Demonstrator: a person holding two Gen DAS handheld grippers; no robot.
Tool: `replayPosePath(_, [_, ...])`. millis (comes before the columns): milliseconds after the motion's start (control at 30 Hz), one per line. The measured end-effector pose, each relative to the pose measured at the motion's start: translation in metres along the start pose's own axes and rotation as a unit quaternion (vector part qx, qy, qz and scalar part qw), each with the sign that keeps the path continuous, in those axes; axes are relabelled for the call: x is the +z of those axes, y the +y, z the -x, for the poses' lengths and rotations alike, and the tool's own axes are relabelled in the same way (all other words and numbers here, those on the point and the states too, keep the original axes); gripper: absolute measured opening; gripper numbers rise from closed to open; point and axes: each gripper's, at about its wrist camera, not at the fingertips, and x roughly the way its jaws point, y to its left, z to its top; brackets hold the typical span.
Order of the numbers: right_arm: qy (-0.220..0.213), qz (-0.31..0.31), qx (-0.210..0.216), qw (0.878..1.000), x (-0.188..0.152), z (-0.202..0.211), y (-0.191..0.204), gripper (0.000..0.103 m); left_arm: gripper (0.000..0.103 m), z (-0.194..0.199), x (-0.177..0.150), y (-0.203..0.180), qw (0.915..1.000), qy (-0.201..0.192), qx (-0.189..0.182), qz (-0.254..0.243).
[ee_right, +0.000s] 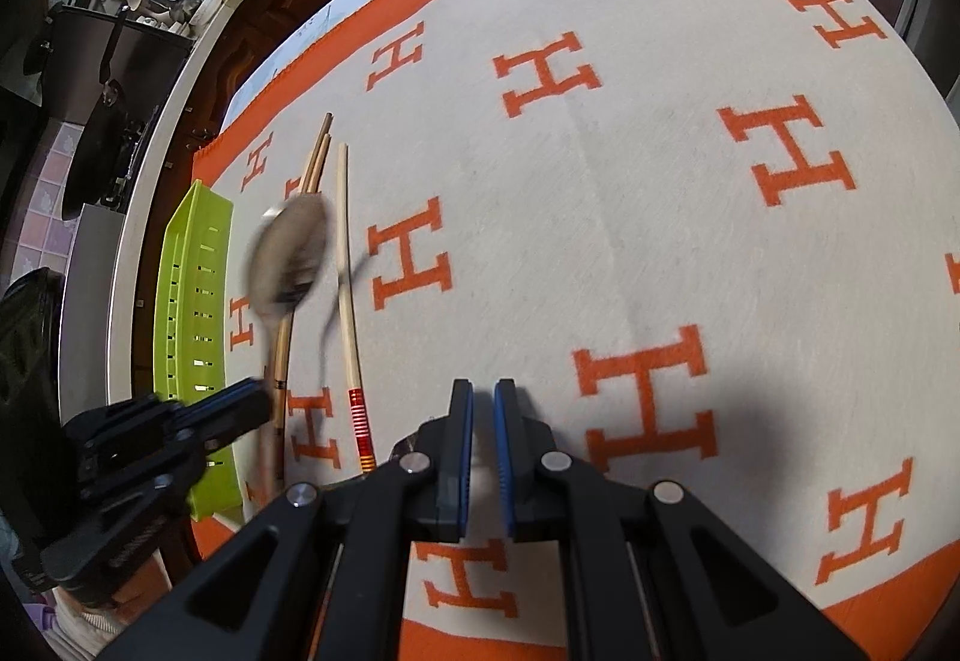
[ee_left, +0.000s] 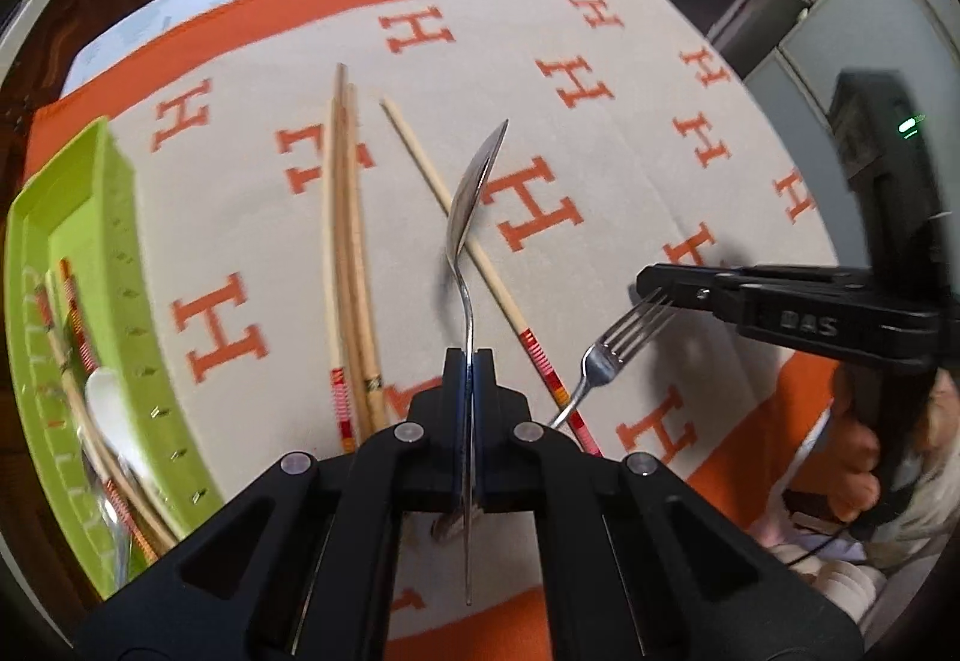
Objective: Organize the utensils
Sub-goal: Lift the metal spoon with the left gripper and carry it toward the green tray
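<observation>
My left gripper is shut on the handle of a metal spoon, held edge-on above the cloth with its bowl pointing away. In the right wrist view the spoon is blurred, with the left gripper behind it. A fork lies on the cloth. The tip of my right gripper hangs right over its tines. My right gripper shows a narrow gap with only cloth in it; the fork is hidden there. A red-banded chopstick and a chopstick bundle lie on the cloth.
A lime green tray at the left table edge holds chopsticks and a white spoon. The cloth is beige with orange H letters. A person's hand grips the right tool. Pans hang beyond the table.
</observation>
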Motion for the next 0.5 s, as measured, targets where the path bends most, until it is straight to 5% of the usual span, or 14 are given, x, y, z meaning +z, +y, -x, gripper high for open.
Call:
replayPosePath(333, [-0.005,-0.052,0.045,0.998,-0.009,-0.004,-0.013,0.009,0.000,0.102,-0.031,0.059,0.9917,-0.097,0.030,0.079])
replayPosePath(400, [-0.013,-0.064,0.054,0.996,-0.012,-0.002,-0.015,0.022,0.000,0.118,-0.038,0.076,0.9881,-0.111,0.044,0.097])
replayPosePath(500, [-0.039,-0.089,0.065,0.993,-0.018,0.004,-0.021,0.028,0.000,0.131,-0.046,0.101,0.9830,-0.122,0.063,0.123])
